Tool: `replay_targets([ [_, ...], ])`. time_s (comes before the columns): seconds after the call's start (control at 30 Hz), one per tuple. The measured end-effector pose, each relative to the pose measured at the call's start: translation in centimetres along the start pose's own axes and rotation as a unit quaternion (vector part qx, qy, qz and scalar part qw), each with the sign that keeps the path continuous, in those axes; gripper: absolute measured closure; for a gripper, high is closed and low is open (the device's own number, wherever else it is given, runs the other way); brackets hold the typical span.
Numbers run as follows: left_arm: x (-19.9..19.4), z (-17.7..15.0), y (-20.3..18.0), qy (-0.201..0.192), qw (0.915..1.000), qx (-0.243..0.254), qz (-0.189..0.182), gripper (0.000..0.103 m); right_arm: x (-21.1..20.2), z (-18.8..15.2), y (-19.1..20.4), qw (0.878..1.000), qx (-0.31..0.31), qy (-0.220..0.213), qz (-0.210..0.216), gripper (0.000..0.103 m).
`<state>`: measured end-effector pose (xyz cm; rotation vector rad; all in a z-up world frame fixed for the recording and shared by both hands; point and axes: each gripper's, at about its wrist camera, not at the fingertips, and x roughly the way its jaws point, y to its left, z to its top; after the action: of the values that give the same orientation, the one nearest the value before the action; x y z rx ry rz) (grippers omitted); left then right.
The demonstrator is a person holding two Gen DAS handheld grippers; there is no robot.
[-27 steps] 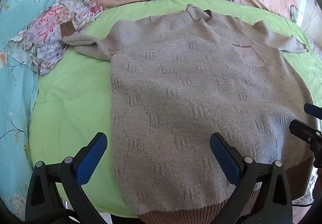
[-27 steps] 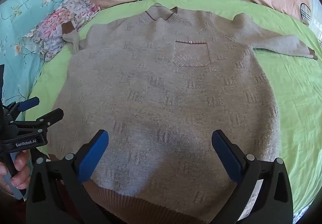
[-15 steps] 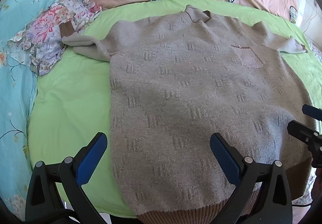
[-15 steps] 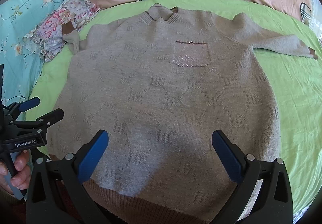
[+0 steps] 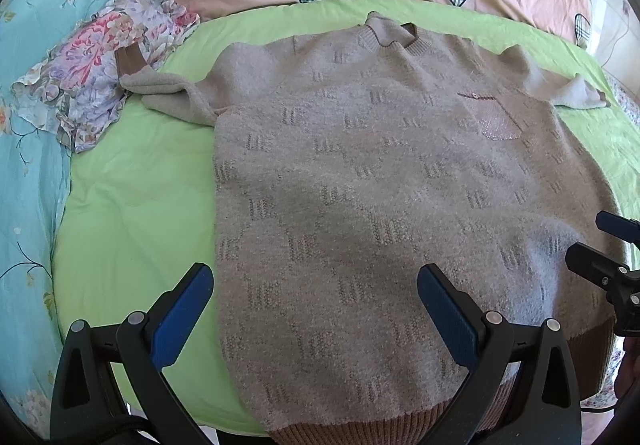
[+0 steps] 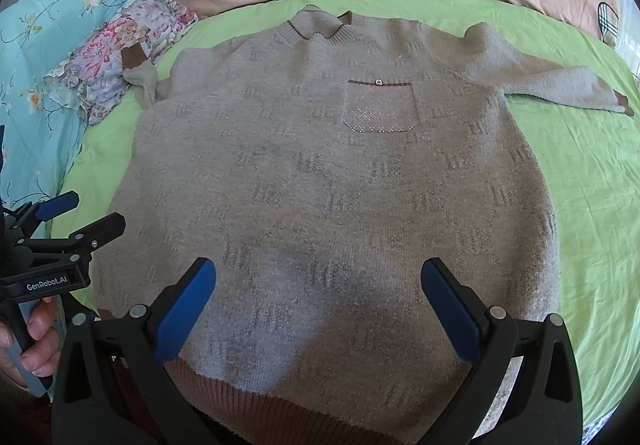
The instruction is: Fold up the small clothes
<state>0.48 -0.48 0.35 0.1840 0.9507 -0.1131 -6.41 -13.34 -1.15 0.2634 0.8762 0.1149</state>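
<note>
Item: 1 sweater point(image 6: 320, 181), flat on green sheet point(image 6: 592, 181), 0 folds made. I hold left hand-held gripper point(image 5: 316, 309) and right hand-held gripper point(image 6: 320, 305) released, empty.

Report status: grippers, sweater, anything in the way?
Left gripper and right gripper open, empty, above the hem. Beige knit sweater flat, unfolded on green sheet. One cuff lies on floral cloth.
</note>
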Motion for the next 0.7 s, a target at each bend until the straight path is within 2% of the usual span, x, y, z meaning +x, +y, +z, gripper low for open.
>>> replay_targets([
  [0.47,1.2,1.1,-0.6,0.006,0.9999,0.008,-0.001,0.001,-0.2,1.1,-1.3,1.0,0.01,-0.003,0.005,0.001],
  [0.7,2.0,2.5,-0.9,-0.011,0.9999,0.006,-0.009,0.001,-0.2,2.4,-4.8,0.999,0.039,-0.008,-0.014,0.001],
])
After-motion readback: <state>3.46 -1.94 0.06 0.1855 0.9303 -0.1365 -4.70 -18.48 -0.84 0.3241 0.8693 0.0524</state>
